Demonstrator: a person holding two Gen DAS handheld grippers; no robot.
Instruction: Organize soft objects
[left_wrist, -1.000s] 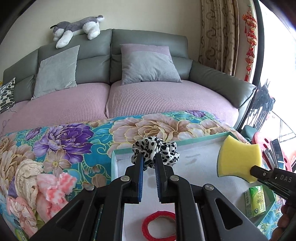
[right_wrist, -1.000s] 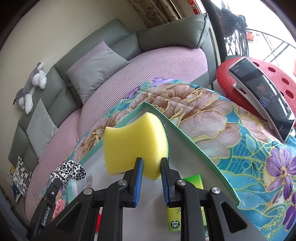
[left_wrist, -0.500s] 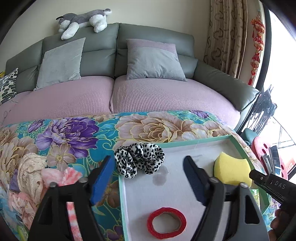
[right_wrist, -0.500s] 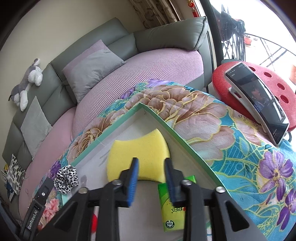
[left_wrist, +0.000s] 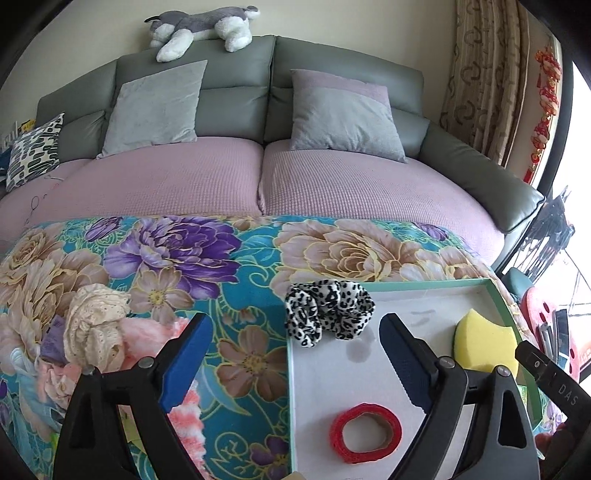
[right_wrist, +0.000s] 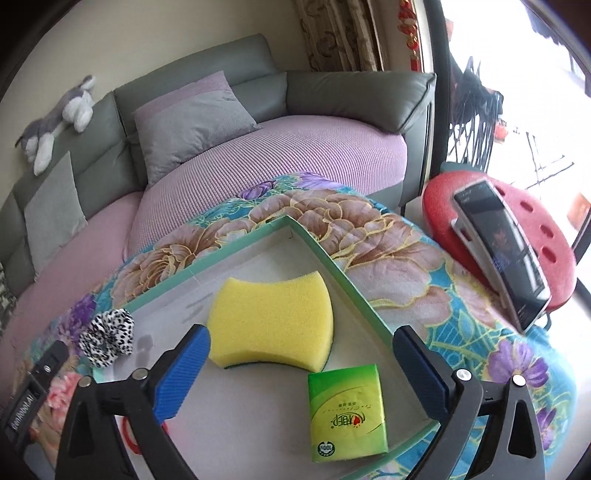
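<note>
The leopard-print scrunchie (left_wrist: 328, 312) lies on the far left corner of the shallow green-rimmed tray (left_wrist: 424, 285), partly draped over its rim and touching the floral cloth (left_wrist: 236, 266) beneath. The yellow sponge (right_wrist: 273, 325) lies flat in the tray's far right corner, with a green tissue pack (right_wrist: 347, 410) just beside it and a red ring (left_wrist: 365, 432) nearer the camera. The left hand-held gripper (left_wrist: 295, 354) has its jaws wide and opening, with nothing pressed between them; the scrunchie sits just beyond its tips. The right hand-held gripper (right_wrist: 301, 363) is likewise spreading apart, the sponge lying free just ahead of its blue pads (right_wrist: 183, 369). Left of the tray, cream and pink fabric pieces (left_wrist: 92, 328) are heaped on the cloth. Behind stands a grey sofa (left_wrist: 236, 99).
</note>
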